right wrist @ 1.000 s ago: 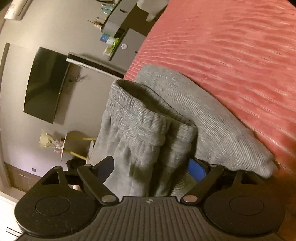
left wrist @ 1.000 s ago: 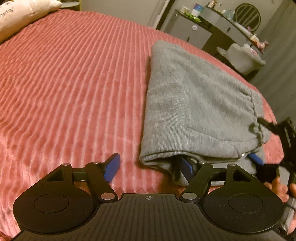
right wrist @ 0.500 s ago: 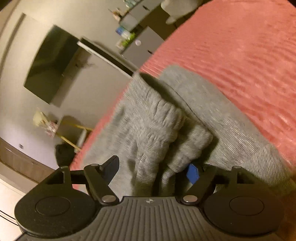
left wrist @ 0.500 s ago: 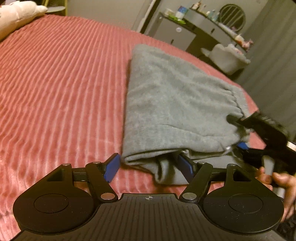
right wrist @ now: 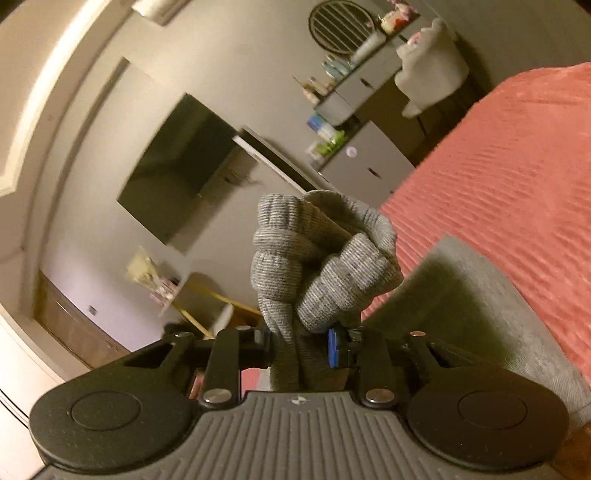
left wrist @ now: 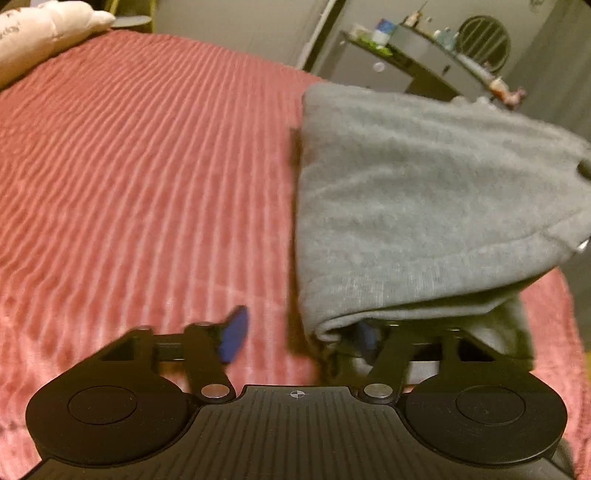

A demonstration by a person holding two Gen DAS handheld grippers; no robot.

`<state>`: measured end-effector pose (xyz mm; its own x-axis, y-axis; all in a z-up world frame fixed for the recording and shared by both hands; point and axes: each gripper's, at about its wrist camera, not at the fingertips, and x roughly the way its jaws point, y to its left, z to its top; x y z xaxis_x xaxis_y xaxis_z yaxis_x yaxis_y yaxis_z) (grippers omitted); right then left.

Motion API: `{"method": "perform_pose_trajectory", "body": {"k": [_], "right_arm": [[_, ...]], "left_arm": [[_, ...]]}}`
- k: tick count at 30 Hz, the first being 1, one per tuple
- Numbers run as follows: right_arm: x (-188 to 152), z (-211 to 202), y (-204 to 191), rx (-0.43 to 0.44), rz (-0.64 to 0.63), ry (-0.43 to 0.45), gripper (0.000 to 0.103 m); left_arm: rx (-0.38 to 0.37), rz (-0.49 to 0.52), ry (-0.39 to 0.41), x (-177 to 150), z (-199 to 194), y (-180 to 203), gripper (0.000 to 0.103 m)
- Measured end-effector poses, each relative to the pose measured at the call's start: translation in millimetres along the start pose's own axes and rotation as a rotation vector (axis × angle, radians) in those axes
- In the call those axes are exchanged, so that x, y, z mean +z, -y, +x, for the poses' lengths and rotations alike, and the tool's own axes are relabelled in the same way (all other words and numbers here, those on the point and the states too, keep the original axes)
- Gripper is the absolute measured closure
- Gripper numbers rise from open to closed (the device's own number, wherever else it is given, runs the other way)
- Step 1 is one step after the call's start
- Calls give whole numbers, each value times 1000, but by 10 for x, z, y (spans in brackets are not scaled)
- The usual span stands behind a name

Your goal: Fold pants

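Grey folded pants (left wrist: 417,206) lie on the red ribbed bedspread (left wrist: 147,166), their right side lifted off it. My left gripper (left wrist: 299,338) is at the near left corner of the pants. Its jaws are closing: the right pad sits under the fabric fold, while the left pad (left wrist: 234,334) is still clear of the cloth. In the right wrist view, my right gripper (right wrist: 301,347) is raised above the bed. Its jaws are closing, and the pads pinch the bunched waistband (right wrist: 317,258), which sticks up between them. The rest of the pants (right wrist: 480,314) hang below to the right.
A white pillow (left wrist: 40,33) lies at the bed's far left. Beyond the bed's far edge stand a grey dresser (left wrist: 384,66) with small items on top and a pale chair (right wrist: 428,62). A dark screen (right wrist: 177,166) hangs on the wall.
My right gripper closed on the waistband and rose, lifting the right side of the pants and leaving the left wrist view. My left jaws narrowed around the near corner.
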<state>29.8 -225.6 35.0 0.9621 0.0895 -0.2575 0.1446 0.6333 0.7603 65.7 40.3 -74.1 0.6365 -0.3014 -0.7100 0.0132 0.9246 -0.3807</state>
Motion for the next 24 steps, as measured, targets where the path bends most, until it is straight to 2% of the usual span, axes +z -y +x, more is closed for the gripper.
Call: {"method": "perform_pose_trajectory", "body": {"k": [1,3,5,8,9,10,11,12,14,16,18,20,22,24], "right_arm": [[-1,-23,16,-18,-12,2,77],[2,-69,106,-45,-6,1,77],[-36,-86,199,-72,-20,3,77],[-157,-63,475,-134,-33,-27,74],[-207,-7,612,-192,-31,-76,71],[-248,74,748,-300,-24,-159,61],[-286,126,872,-399,-3,-223,59],[-315,77,992,-386,50,-225,59],[-272,-73,1018,-335,102,-177,48],[-165,-168,909,-352,73,-139,43],[-136,-290,722,-412,-48,-49,40],[-177,-392,517,-495,-204,23,37],[-246,-466,338,-424,-341,92,37],[-350,-415,233,-317,-459,87,38]], "left_arm": [[-24,7,18,0,-36,5,66],[-30,34,75,-18,-141,34,72],[-27,42,104,-33,-216,30,74],[-11,17,48,-19,-180,-18,74],[6,7,23,-5,-154,-25,74],[18,-6,8,6,-148,-32,73],[13,-15,12,12,-174,-47,74],[6,-15,29,15,-219,-48,74],[-1,3,76,16,-330,-30,69],[28,40,114,26,-390,31,66],[57,96,144,37,-464,138,63],[72,142,217,45,-611,253,53],[68,195,292,75,-715,391,35],[77,273,300,161,-627,521,31]]}}
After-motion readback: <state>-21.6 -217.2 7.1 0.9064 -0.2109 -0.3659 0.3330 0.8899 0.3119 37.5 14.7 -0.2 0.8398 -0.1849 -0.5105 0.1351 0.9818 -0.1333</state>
